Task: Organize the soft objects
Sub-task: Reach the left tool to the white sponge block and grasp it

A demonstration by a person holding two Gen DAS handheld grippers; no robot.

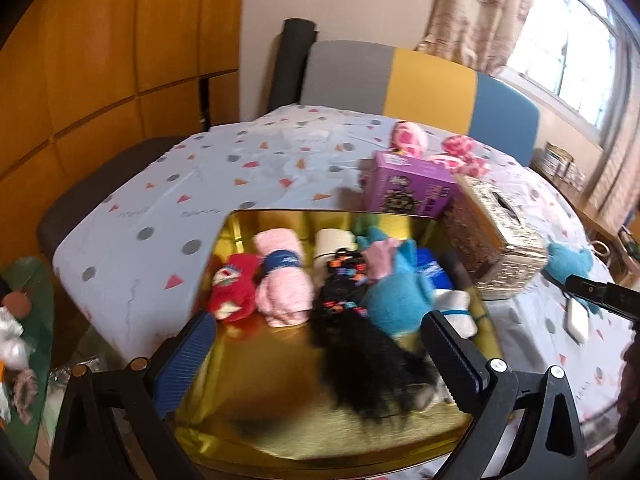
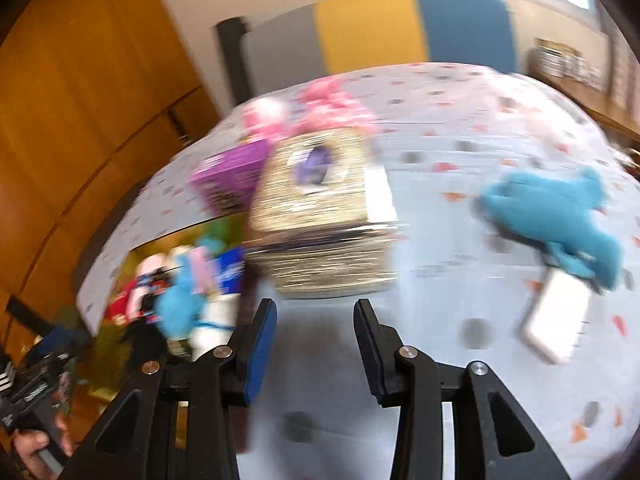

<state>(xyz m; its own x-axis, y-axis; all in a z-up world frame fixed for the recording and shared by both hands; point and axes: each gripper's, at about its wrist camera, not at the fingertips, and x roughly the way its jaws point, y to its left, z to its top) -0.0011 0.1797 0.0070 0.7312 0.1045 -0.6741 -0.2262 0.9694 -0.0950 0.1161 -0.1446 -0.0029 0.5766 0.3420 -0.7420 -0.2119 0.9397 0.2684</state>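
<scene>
Gold tray (image 1: 280,436): already holding several rolled soft items.
Blue plush (image 2: 560,216): lying loose on counter (image 2: 420,320), still unsorted.
Left claw (image 1: 316,344): spread, holding nothing.
Right claw (image 2: 316,320): parted, holding nothing.

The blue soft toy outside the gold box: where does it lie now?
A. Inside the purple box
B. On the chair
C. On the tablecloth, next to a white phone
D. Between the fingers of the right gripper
C: the blue soft toy lies on the tablecloth, its lower end at the white phone; the right gripper holds nothing.
</scene>
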